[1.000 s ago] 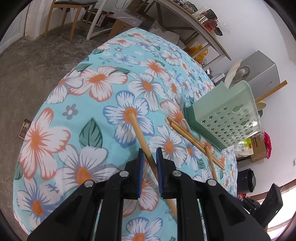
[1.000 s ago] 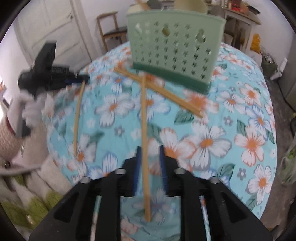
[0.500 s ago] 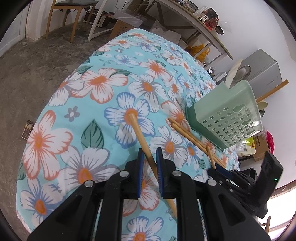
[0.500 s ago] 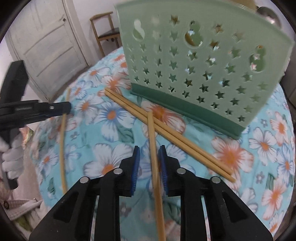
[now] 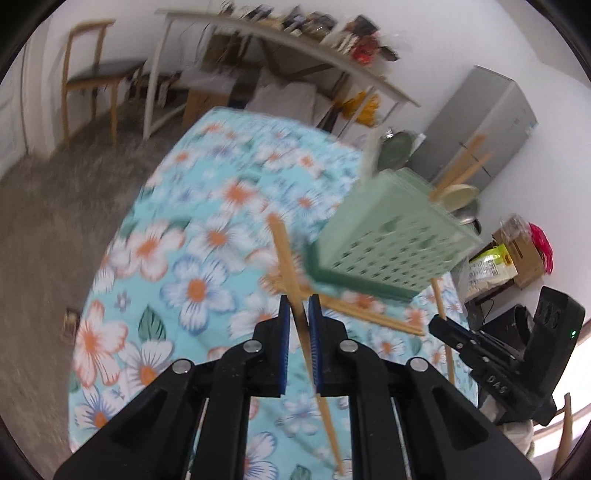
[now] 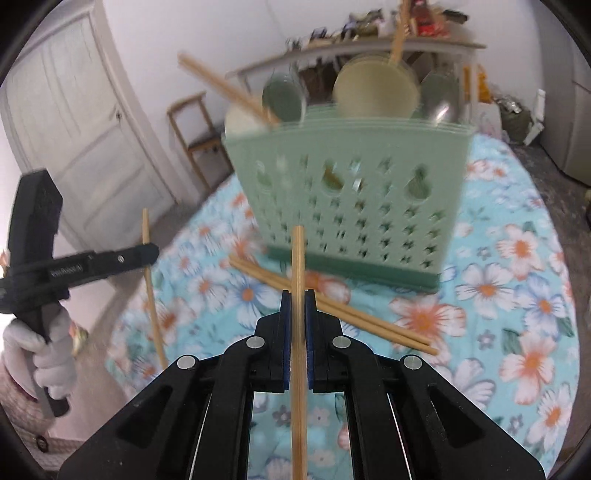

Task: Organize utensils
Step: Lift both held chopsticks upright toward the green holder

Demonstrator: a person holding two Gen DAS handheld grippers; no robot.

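Observation:
A green perforated utensil holder (image 5: pixel 391 240) (image 6: pixel 354 206) stands on the floral tablecloth with spoons and a chopstick in it. My left gripper (image 5: pixel 296 306) is shut on a wooden chopstick (image 5: pixel 286 258) and holds it tilted above the cloth. My right gripper (image 6: pixel 297 302) is shut on another chopstick (image 6: pixel 297 266), pointing at the holder. Two chopsticks (image 6: pixel 332 306) lie crossed on the cloth in front of the holder. The left gripper also shows in the right wrist view (image 6: pixel 149 251), with its chopstick (image 6: pixel 153 302).
The table (image 5: pixel 155 236) is covered in a blue floral cloth and its edge drops to a grey floor. A chair (image 5: pixel 92 74), a shelf (image 5: pixel 280 33) and a grey cabinet (image 5: pixel 487 122) stand behind. The right gripper shows at right in the left wrist view (image 5: pixel 439 325).
Both grippers have lifted their chopsticks off the cloth. The right jaws have closed onto their chopstick. The left view has swung up and toward the holder.

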